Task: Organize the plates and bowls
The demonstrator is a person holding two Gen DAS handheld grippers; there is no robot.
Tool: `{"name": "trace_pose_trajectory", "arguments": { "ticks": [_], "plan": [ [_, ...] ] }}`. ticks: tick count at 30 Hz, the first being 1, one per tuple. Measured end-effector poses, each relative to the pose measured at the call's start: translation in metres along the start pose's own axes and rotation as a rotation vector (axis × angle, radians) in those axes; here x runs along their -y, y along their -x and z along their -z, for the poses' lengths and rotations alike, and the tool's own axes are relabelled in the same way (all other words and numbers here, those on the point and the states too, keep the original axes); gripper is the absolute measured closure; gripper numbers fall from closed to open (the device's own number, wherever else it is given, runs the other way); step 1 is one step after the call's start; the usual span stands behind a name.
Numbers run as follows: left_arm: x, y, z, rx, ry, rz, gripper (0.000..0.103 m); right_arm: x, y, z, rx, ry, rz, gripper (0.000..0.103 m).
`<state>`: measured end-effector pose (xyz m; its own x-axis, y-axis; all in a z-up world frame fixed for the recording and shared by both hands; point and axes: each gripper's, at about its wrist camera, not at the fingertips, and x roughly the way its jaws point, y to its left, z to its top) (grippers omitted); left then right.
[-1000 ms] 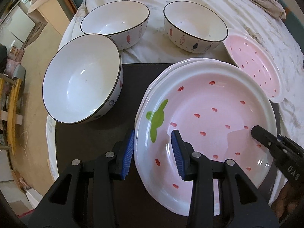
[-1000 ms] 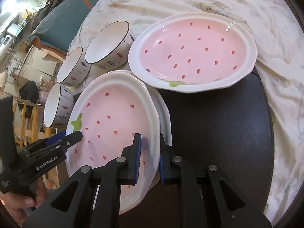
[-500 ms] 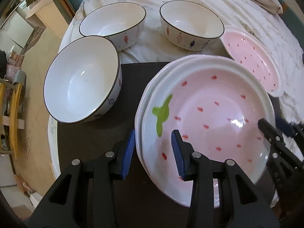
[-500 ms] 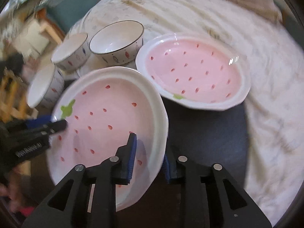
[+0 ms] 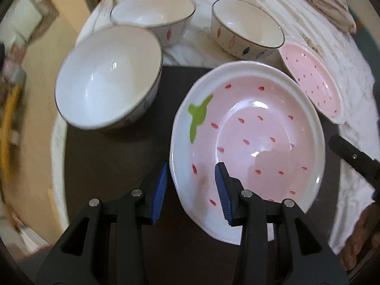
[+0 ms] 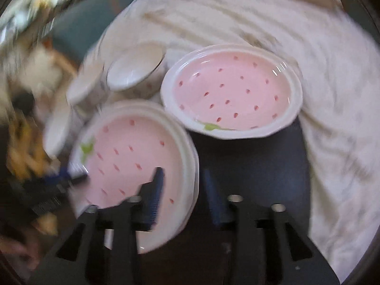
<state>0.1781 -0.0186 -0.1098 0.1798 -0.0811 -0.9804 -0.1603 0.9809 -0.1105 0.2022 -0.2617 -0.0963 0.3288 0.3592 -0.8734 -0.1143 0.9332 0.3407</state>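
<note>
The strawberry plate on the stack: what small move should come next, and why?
Probably open the left tongs and lift them away. The strawberry plate already lies on the stack on the dark mat, the right tongs are opening with its rim between them, and only the left pads straddle its rim.

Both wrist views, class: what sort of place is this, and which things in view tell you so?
Probably a room in a home. A rumpled white cloth covers a round table, strawberry-pattern plates and white bowls sit on it, and cluttered furniture shows blurred at the left edge.

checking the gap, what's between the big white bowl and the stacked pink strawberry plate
Only bare dark mat lies between the large white bowl and the stacked pink strawberry plate, in the left wrist view.
</note>
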Motion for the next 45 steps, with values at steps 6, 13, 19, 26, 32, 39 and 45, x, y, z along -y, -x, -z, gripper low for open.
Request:
{"name": "trace_pose_trajectory", "arguments": {
  "ticks": [6,13,19,26,32,39,45],
  "plan": [
    [-0.001,-0.018,0.003,-0.066,0.022,0.025,0.049,0.029,-0.02,0.006,-0.092,-0.213,-0.142,0.049],
    [0.0,-0.027,-0.001,-0.08,0.03,0.105,0.048,0.018,-0.047,0.015,-0.18,-0.179,-0.155,0.051],
    [0.006,-0.026,0.0,-0.057,0.002,0.096,0.049,0.005,-0.052,0.019,-0.155,-0.122,-0.141,0.061],
    [0.008,-0.017,0.015,-0.048,-0.035,0.034,0.051,-0.002,-0.051,0.02,-0.163,-0.059,-0.119,0.061],
    [-0.005,-0.01,0.03,-0.037,-0.041,0.033,0.052,-0.015,-0.042,0.055,-0.198,-0.042,-0.131,0.061],
    [-0.008,-0.005,0.045,-0.048,-0.041,0.085,0.052,-0.02,-0.029,0.079,-0.172,-0.065,-0.145,0.062],
    [0.0,0.0,0.05,-0.036,-0.09,0.027,0.052,-0.015,-0.03,0.081,-0.156,-0.085,-0.113,0.062]
  ]
}}
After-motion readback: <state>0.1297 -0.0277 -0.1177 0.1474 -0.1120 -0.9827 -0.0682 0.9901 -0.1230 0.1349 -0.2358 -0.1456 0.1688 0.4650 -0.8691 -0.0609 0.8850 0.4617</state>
